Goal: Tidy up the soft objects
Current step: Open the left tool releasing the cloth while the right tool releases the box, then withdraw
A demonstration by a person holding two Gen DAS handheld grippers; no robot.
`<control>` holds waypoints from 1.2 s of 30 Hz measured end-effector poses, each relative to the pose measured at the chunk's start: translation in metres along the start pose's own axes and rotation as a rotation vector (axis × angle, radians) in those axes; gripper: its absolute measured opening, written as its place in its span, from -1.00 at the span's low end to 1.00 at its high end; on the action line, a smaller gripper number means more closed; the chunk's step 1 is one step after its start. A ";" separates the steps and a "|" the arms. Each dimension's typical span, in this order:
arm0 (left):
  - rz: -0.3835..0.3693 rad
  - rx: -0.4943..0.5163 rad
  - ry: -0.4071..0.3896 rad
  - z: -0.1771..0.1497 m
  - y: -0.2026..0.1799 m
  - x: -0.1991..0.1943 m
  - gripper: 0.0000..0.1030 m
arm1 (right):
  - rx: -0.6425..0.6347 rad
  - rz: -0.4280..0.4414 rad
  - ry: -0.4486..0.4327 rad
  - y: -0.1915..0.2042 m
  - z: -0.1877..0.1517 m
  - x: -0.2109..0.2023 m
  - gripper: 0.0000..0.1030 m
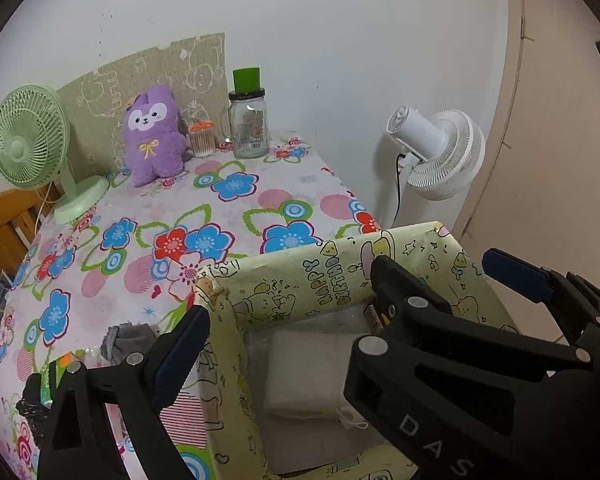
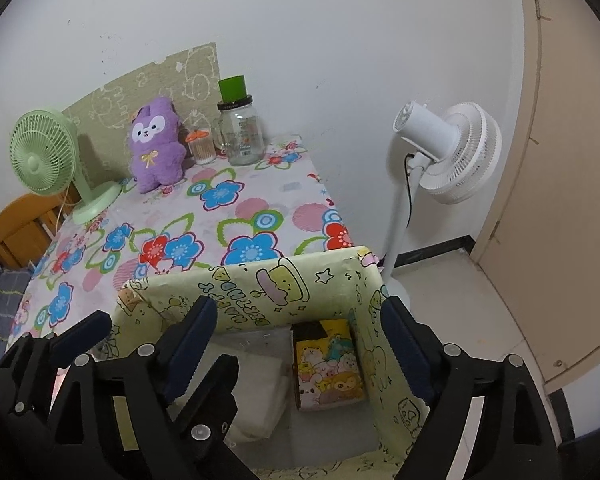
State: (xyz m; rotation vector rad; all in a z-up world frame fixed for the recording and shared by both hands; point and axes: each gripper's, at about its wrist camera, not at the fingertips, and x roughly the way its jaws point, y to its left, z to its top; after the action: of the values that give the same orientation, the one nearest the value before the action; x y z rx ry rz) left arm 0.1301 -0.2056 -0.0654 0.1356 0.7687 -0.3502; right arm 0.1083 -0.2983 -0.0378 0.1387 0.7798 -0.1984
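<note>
Green fan point(image 1: 28, 148): upright at the table's far-left corner, base on the floral cloth point(image 1: 236, 208).
Purple plush point(image 1: 153, 136): sits upright at the far edge against the wall, just right of the green fan, facing out.
Swab jar point(image 1: 202, 140): small, orange-topped, just beside the plush.
Glass jar point(image 1: 249, 124): green-lidded, at the far edge, right of the swab jar.
Grey cloth point(image 1: 128, 340): crumpled near the table's near edge, just left of the box.
Left gripper point(image 1: 288, 312): released, jaws spread wide over the box, nothing between them.
Box point(image 1: 428, 248): yellow cartoon-paper wrapped, open-topped, at the table's near-right corner.
White folded cloth point(image 1: 308, 372): lies flat on the box floor, toward its left side.
Cartoon-print pack point(image 2: 328, 364): in the box's right half, against its right wall.
Right gripper point(image 2: 296, 340): released, jaws wide apart above the box, empty.
White fan point(image 2: 456, 152): stands on the floor beyond the table's right edge.
</note>
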 end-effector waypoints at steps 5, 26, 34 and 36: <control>0.000 0.009 -0.029 0.000 0.002 -0.014 0.87 | 0.012 0.000 -0.032 0.003 -0.001 -0.016 0.75; 0.031 0.024 -0.158 -0.012 0.033 -0.090 0.96 | -0.010 -0.015 -0.172 0.048 -0.011 -0.092 0.86; 0.035 0.024 -0.203 -0.019 0.045 -0.116 0.97 | -0.019 -0.019 -0.216 0.067 -0.018 -0.119 0.93; 0.036 0.022 -0.213 -0.021 0.049 -0.122 0.98 | -0.024 -0.019 -0.225 0.072 -0.019 -0.124 0.94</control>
State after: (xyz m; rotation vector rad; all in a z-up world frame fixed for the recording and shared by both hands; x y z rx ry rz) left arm 0.0526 -0.1233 0.0043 0.1297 0.5510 -0.3331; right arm 0.0255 -0.2090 0.0405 0.0846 0.5595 -0.2188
